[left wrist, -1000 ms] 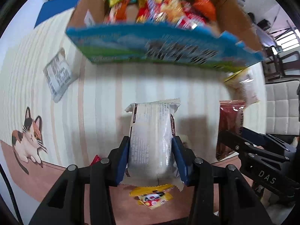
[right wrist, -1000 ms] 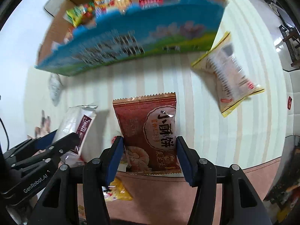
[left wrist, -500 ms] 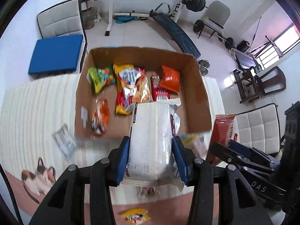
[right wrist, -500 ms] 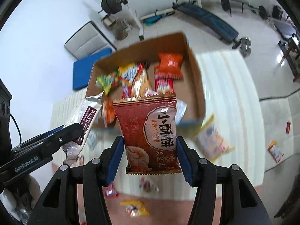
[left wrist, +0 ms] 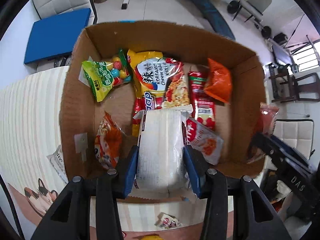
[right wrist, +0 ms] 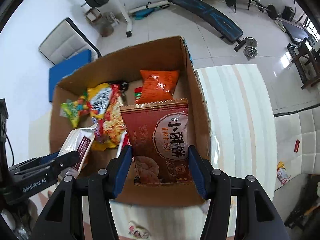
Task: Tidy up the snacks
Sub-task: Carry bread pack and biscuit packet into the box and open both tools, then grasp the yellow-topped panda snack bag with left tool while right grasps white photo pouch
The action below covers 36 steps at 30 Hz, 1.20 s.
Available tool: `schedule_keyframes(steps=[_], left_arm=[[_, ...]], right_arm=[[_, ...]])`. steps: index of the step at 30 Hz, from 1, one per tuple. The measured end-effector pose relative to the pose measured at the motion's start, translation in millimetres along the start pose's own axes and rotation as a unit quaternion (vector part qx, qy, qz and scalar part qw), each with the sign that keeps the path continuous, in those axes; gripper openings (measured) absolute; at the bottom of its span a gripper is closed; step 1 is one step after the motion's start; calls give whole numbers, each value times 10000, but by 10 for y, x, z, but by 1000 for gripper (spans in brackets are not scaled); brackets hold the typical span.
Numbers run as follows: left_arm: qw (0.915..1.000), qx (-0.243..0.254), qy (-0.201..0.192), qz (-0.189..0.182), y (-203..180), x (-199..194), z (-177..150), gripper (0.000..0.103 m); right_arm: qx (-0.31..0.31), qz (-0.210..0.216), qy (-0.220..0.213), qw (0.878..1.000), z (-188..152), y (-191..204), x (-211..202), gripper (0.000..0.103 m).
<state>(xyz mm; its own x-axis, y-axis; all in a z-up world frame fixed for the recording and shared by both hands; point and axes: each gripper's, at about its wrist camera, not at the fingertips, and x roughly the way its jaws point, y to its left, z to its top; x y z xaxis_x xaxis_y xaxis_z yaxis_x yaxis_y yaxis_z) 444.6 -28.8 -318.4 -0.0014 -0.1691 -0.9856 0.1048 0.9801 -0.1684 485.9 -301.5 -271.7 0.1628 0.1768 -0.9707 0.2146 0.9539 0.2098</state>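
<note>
Between left fingers: left gripper (left wrist: pixel 161 161) clamps white wafer packet (left wrist: pixel 161 146).
Between right fingers: right gripper (right wrist: pixel 160 167) clamps red pastry packet (right wrist: pixel 160 138).
Beneath fingertips: cardboard box (left wrist: pixel 246 92) of snacks.
Surface: striped tablecloth (right wrist: pixel 240 108).
Room beyond: weight bench (right wrist: pixel 208 16), tiled floor (right wrist: pixel 160 28).

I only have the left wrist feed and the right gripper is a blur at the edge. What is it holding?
Observer: The right gripper is shut on a red-brown biscuit packet.
Operator: Is it over the box?
Observer: Yes, held above the cardboard box, near its right wall.
Operator: What lies beneath it?
Observer: An orange bag lies just beyond the packet's top edge.
</note>
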Motion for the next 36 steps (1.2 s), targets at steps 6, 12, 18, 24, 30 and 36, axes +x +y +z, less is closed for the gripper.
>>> schedule_keyframes(steps=[6,12,18,24,30,36], left_arm=[[9994,22,217,253,25,233,147,44],[9999,-106,-43,108,85,171,208,52],[9999,-33,-92,101,68,92,147,85],[9991,0,-427,-42,39,-113,33,88],[9928,95,-1164,260,90,-516,-389,88],[9923,-97,-1031,677,389,-511,-1191,88]], right_arm=[[50,-73,307,9995,196,-20,286,61],[-27,-217,283,9994,216,-23,312,85],[-71,-159,319,9993,141,-8,258,89],[-217,53,122,9997,-47,34,104,93],[-507,309,-64,9982,-465,75,-154,94],[-614,770,623,9932,-1302,126,-16,94]])
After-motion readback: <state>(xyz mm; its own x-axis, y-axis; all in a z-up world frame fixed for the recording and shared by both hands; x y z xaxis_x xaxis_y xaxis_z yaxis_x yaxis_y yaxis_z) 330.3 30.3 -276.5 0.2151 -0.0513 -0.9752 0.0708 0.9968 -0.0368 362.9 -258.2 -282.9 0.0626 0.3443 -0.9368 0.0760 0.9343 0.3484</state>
